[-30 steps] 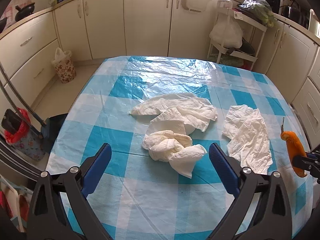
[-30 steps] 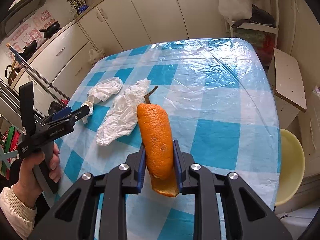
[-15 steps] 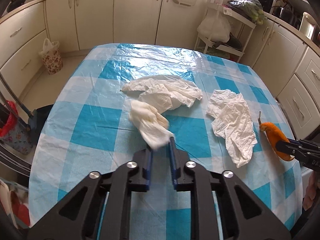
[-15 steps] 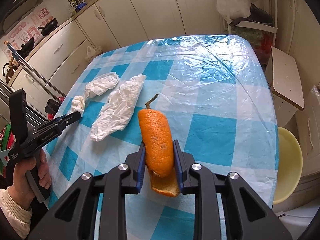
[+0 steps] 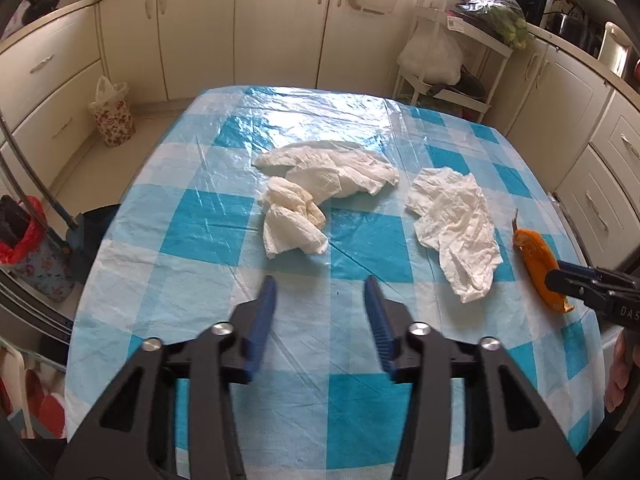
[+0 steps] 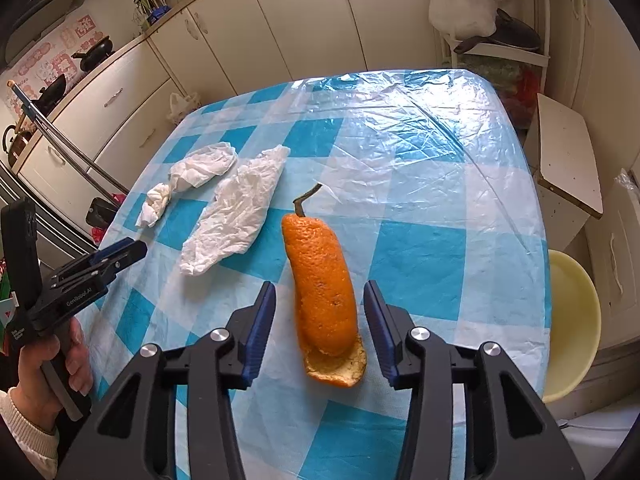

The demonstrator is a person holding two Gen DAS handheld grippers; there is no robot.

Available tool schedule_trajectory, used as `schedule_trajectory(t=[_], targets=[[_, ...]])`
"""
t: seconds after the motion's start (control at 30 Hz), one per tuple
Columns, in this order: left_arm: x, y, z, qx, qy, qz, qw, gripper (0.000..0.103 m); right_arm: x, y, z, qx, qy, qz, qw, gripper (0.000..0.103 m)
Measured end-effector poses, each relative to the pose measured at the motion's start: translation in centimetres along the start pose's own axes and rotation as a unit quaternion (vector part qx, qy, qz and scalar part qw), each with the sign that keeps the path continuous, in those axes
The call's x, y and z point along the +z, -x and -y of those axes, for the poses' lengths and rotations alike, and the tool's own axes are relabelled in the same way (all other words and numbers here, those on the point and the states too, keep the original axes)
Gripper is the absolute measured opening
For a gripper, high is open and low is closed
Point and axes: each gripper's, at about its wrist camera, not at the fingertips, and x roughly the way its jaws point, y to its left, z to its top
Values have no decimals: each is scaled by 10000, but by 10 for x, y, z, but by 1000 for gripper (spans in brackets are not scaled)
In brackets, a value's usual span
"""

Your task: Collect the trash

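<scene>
An orange peel (image 6: 324, 288) with a dark stem lies on the blue-checked table (image 6: 420, 248), between the open fingers of my right gripper (image 6: 319, 289), which do not touch it. It also shows in the left wrist view (image 5: 540, 268). My left gripper (image 5: 319, 282) is open and empty, just short of a crumpled white tissue (image 5: 294, 220). A flat tissue (image 5: 336, 170) lies behind it and another (image 5: 456, 224) to the right. In the right wrist view the tissues (image 6: 236, 212) lie left of the peel.
A yellow bowl (image 6: 572, 320) sits below the table's right edge. A white stool (image 6: 568, 152) stands beyond it. A floral bag (image 5: 112, 116) and a red-lined bin (image 5: 24, 240) stand on the floor at left. Cabinets surround the table.
Both grippers have opened. The left let go of the crumpled tissue, which now lies on the table. The right released the orange peel, which now rests on the table between its fingers.
</scene>
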Motion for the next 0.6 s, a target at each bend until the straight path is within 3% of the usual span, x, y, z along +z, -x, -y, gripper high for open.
schedule_trajectory(t=[0.07,0.3,0.37,0.43,0.6], targets=[[7,-1,-2,121,27,97,9999,60,-1,-3,-2,-18,37,-43,10000,46],[24,-21,-6,229,192,126,9995,61,0,-9,-6,-95,147,-102,9998,46],[28,-25,-13,124,336,149,9992,49,0,-9,-7,-111,174,-110,9997,46],[29,-30,-19,0,427,52,9991,15,0,-10,-9,-123,201,-116,9997,46],[22,-23,-25,-189,551,82,9983,9,1,-11,-9,-107,199,-126,9997,46]])
